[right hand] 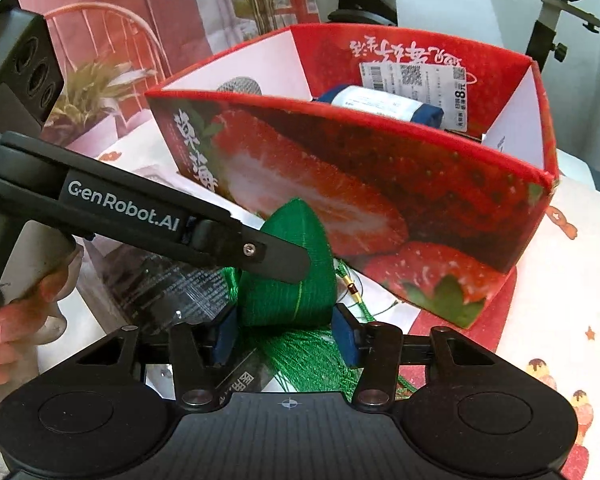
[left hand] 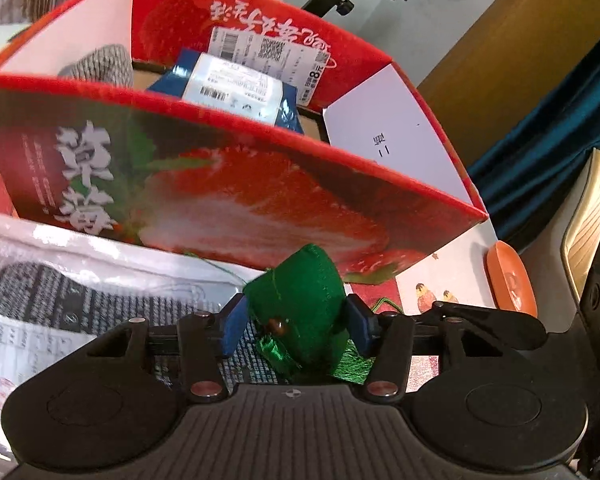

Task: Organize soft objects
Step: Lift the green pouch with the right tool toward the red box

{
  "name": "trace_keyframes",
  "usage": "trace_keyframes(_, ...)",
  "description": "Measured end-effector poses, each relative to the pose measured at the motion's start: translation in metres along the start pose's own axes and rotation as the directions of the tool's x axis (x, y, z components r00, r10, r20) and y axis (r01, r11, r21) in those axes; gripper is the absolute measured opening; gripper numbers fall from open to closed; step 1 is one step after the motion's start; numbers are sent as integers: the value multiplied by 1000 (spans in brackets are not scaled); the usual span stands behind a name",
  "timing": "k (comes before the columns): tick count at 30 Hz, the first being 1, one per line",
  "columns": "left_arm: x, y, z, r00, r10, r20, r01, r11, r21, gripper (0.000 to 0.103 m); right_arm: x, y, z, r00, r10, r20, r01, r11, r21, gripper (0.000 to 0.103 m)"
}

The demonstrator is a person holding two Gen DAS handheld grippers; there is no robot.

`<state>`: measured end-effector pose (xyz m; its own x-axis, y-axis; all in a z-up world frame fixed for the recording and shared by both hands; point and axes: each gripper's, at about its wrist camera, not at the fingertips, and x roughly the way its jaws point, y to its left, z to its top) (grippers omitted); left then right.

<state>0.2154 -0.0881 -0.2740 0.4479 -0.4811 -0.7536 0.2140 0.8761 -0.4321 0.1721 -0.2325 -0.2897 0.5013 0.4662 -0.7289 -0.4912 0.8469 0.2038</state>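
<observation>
A green stuffed ornament (left hand: 296, 292), pyramid-shaped with a tassel, sits between the blue pads of my left gripper (left hand: 296, 322), which is shut on it. The right wrist view shows the same ornament (right hand: 296, 280) with my right gripper (right hand: 284, 330) shut on its lower part. There one finger (right hand: 276, 258) of the left gripper lies across its upper half. The ornament hangs just in front of a red strawberry-print box (left hand: 260, 184) (right hand: 400, 192). A blue packet with a white label (left hand: 236, 84) (right hand: 376, 104) and a grey knitted item (left hand: 100, 62) (right hand: 240, 86) lie in the box.
A plastic-wrapped grey item (left hand: 40, 292) lies on the table to the left of the ornament. An orange object (left hand: 510, 280) sits at the table's right edge beside a chair (left hand: 588, 232). A person's hand (right hand: 8, 328) grips the left tool's handle. Potted plants (right hand: 88, 88) stand behind.
</observation>
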Motion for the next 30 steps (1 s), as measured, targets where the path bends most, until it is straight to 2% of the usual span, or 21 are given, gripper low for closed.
trace_keyframes(4, -5, -4, -1, 1000, -14, 21, 13, 1000, 13, 53, -3, 6, 4, 1000, -11, 0, 11, 1000, -17, 45)
trace_keyframes(12, -55, -9, 9, 986, -73, 148, 65, 996, 61, 53, -42, 21, 30, 996, 29, 82, -23, 997, -79, 45)
trace_keyframes(18, -97, -11, 25, 962, -115, 246, 99, 992, 73, 53, -67, 29, 67, 988, 58, 145, -39, 990, -134, 47)
trace_keyframes(23, -117, -17, 43, 938, -146, 315, 126, 989, 83, 53, -85, 36, 102, 978, 35, 207, 8, 979, -201, 46)
trace_keyframes(30, -149, -25, 83, 902, -156, 402, 107, 984, 142, 52, -96, 46, 157, 958, -1, 286, 92, 948, -304, 46)
